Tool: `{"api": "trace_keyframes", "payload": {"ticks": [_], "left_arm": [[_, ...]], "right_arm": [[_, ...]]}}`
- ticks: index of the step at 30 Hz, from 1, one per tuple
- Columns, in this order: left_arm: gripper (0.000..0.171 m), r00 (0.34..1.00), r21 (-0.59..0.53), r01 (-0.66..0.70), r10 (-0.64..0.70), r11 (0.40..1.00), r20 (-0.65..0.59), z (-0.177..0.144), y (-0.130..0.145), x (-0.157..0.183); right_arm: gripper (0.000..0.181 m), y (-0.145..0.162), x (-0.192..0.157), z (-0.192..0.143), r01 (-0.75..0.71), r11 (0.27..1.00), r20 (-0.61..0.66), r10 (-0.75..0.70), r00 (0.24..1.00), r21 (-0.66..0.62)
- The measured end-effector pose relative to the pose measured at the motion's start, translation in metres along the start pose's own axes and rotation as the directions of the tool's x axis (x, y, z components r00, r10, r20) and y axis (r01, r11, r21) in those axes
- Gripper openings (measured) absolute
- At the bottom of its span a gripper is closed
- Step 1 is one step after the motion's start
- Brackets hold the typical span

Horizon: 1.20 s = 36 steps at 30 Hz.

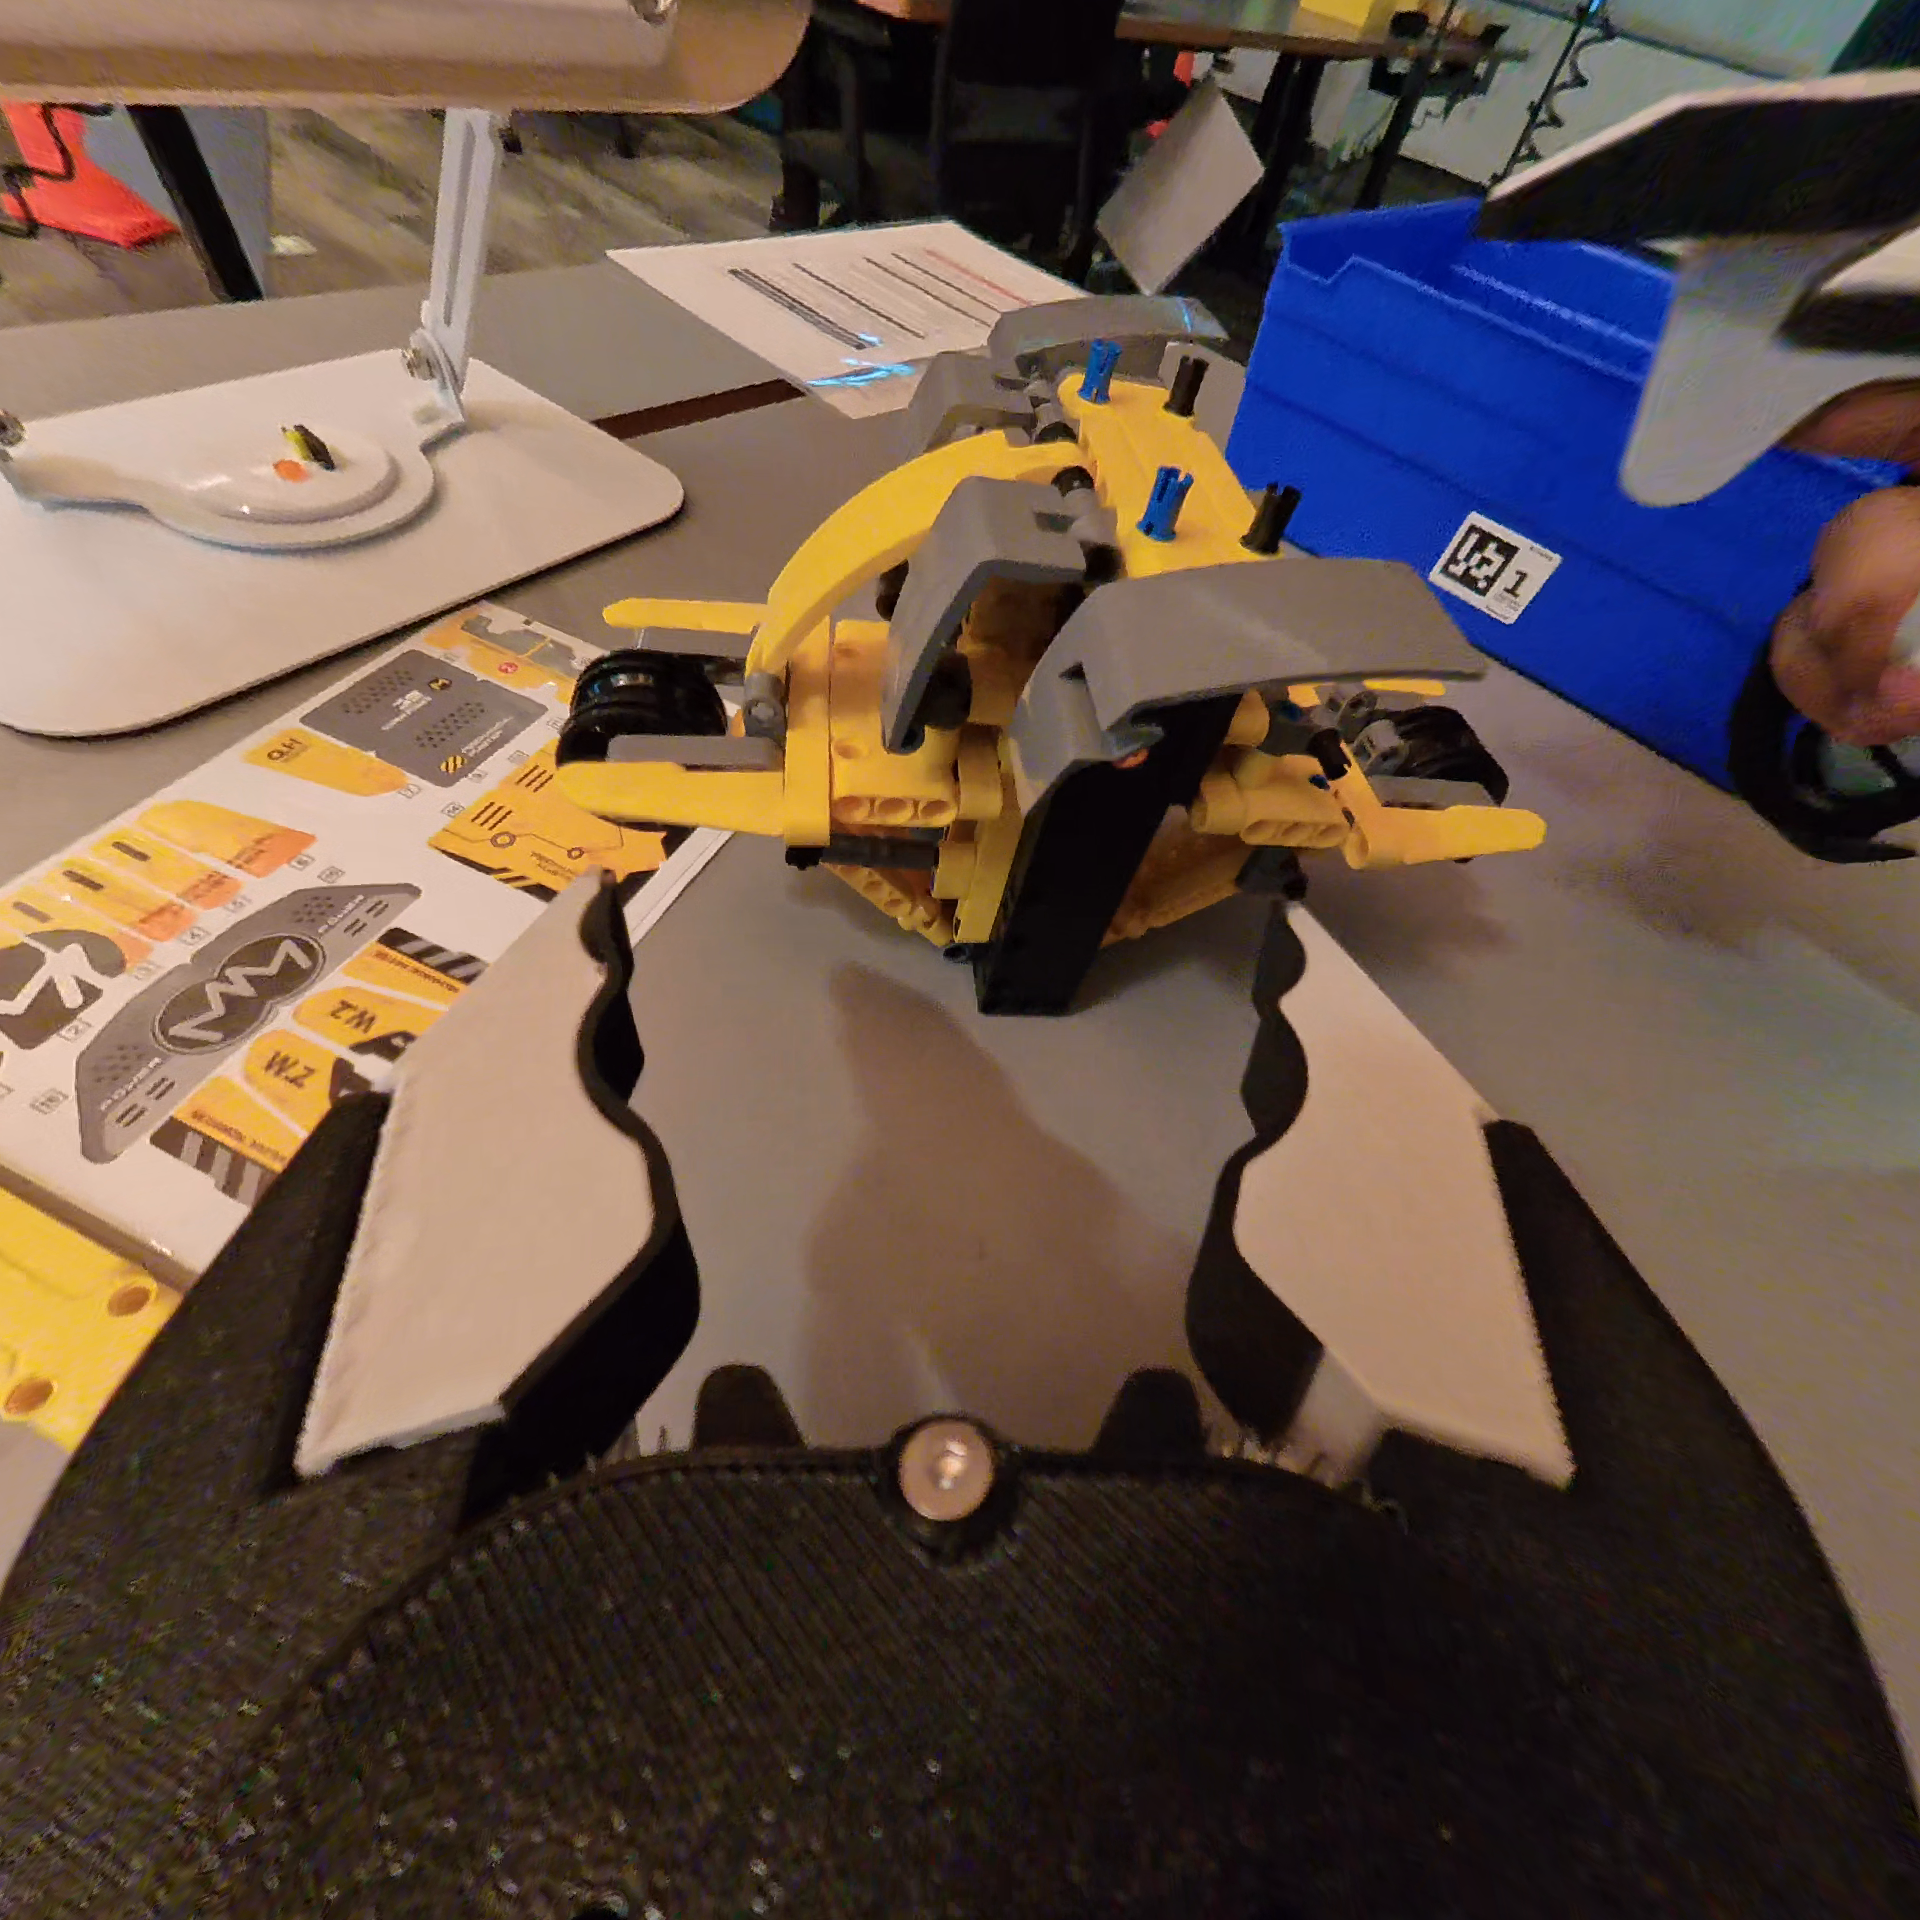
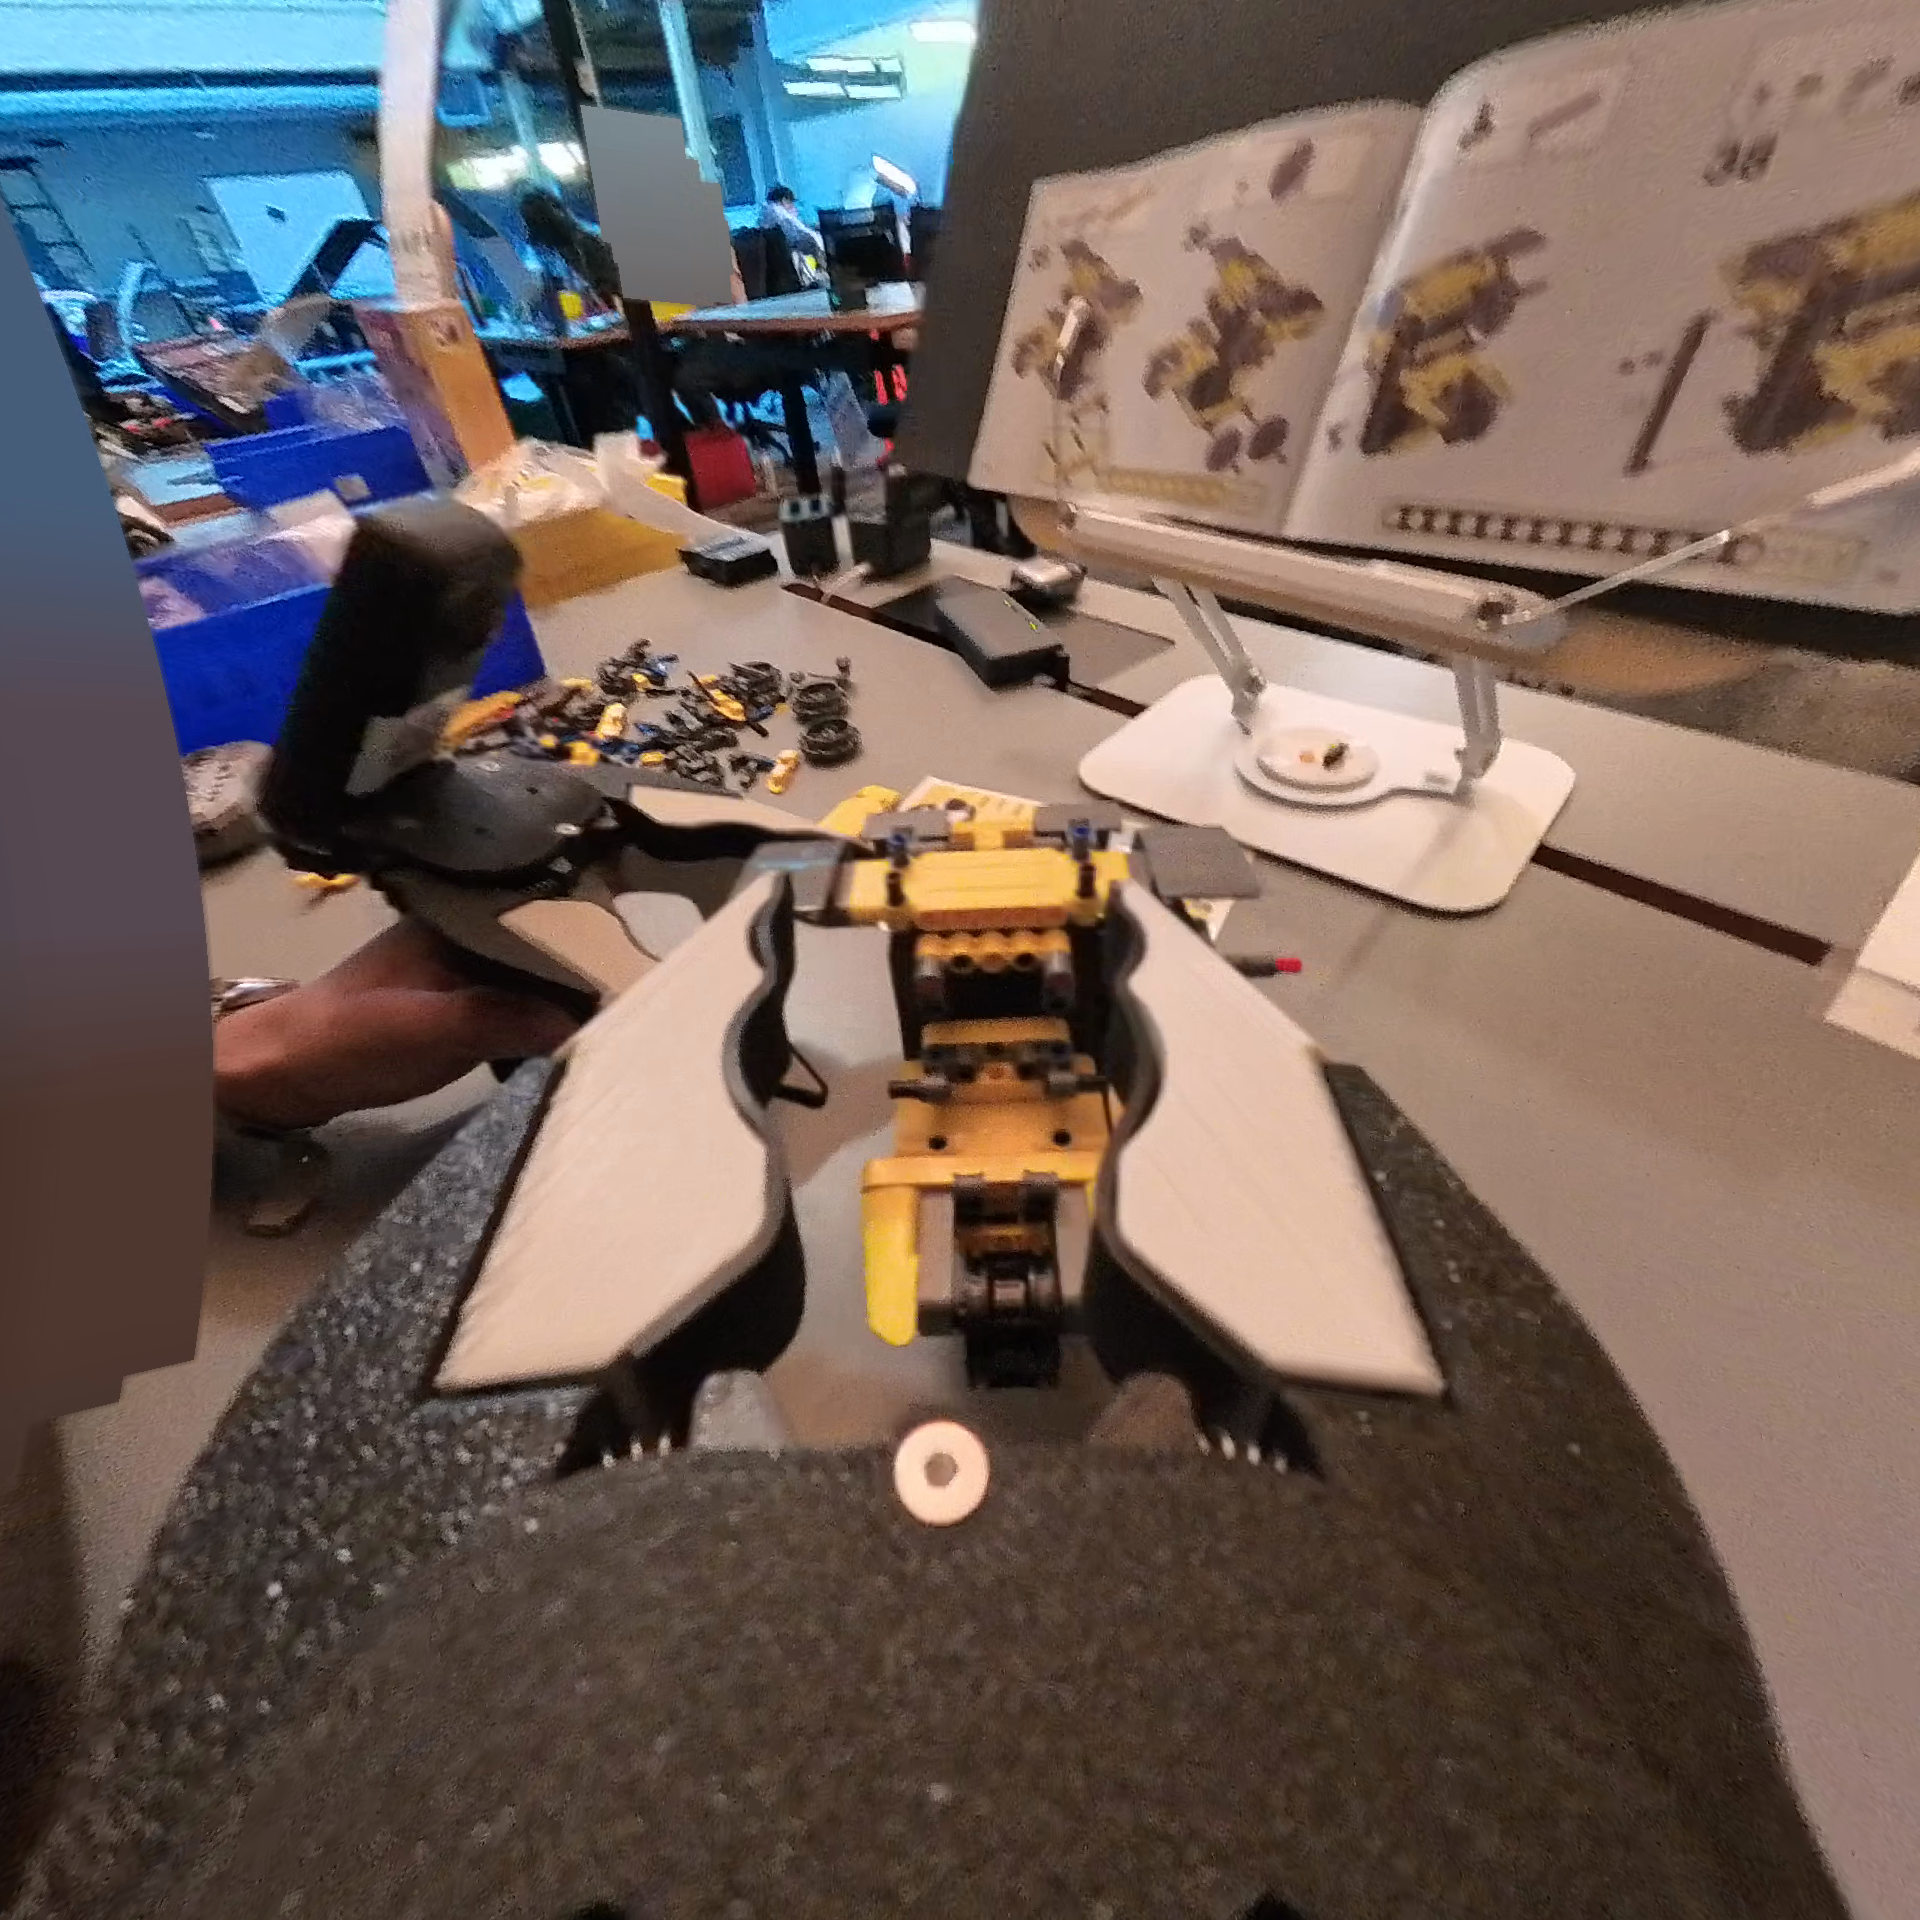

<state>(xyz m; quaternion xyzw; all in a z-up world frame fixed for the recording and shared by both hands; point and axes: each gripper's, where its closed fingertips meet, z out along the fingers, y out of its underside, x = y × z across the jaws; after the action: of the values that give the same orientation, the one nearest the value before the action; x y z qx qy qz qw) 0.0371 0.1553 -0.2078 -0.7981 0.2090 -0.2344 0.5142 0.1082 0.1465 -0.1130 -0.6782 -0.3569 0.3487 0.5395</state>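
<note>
A grey table (image 1: pixel 1558 1091) in a busy workshop, with more desks and blue bins blurred in the background.

The left gripper (image 1: pixel 940 914) hangs just short of the model (image 1: pixel 1029 707), its fingers (image 1: pixel 499 1122) spread wide with nothing between them; the tips do not touch the bricks. The model, a yellow, grey and black brick vehicle, stands on the table with blue and black pins sticking up from its top.

The right gripper (image 2: pixel 956 904) straddles the same model (image 2: pixel 977 1049), a finger along each side; the view is blurred and I cannot tell whether the pads press it or merely flank it.

Left of the model lies a sticker sheet (image 1: pixel 239 935). Beyond it stands a white stand (image 1: pixel 312 540) carrying an open manual (image 2: pixel 1455 332). A blue bin (image 1: pixel 1507 436) sits just right of the model. Loose parts (image 2: pixel 707 717) lie scattered farther along the table.
</note>
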Motion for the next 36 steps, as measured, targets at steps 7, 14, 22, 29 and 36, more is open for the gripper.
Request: {"api": "trace_keyframes", "payload": {"ticks": [7, 14, 22, 29, 36], "left_arm": [[0.095, 1.0, -0.161, 0.013, -0.01, 0.987, 0.023, 0.02, 0.02, -0.005], [0.095, 1.0, -0.146, 0.005, -0.009, 0.989, -0.026, 0.028, 0.013, 0.0], [0.08, 0.999, -0.152, -0.05, 0.047, 0.987, -0.021, 0.032, 0.013, 0.003], [0.08, 0.997, -0.158, -0.074, 0.071, 0.985, -0.024, 0.033, 0.014, 0.005], [0.079, 0.995, -0.158, -0.096, 0.094, 0.983, -0.022, 0.033, 0.015, 0.007]], "right_arm": [[0.081, 0.033, 0.01, 0.023, 0.002, 0.986, -0.038, -0.008, 0.999, -0.167], [0.083, 0.046, 0.014, 0.034, -0.053, 0.974, -0.034, 0.047, 0.998, -0.219], [0.073, 0.06, 0.014, 0.04, 0.019, 0.952, -0.06, -0.039, 0.997, -0.307], [0.063, 0.067, 0.013, 0.043, 0.031, 0.942, -0.057, -0.053, 0.997, -0.335], [0.057, 0.066, 0.011, 0.044, 0.05, 0.94, -0.061, -0.075, 0.995, -0.338]]}}
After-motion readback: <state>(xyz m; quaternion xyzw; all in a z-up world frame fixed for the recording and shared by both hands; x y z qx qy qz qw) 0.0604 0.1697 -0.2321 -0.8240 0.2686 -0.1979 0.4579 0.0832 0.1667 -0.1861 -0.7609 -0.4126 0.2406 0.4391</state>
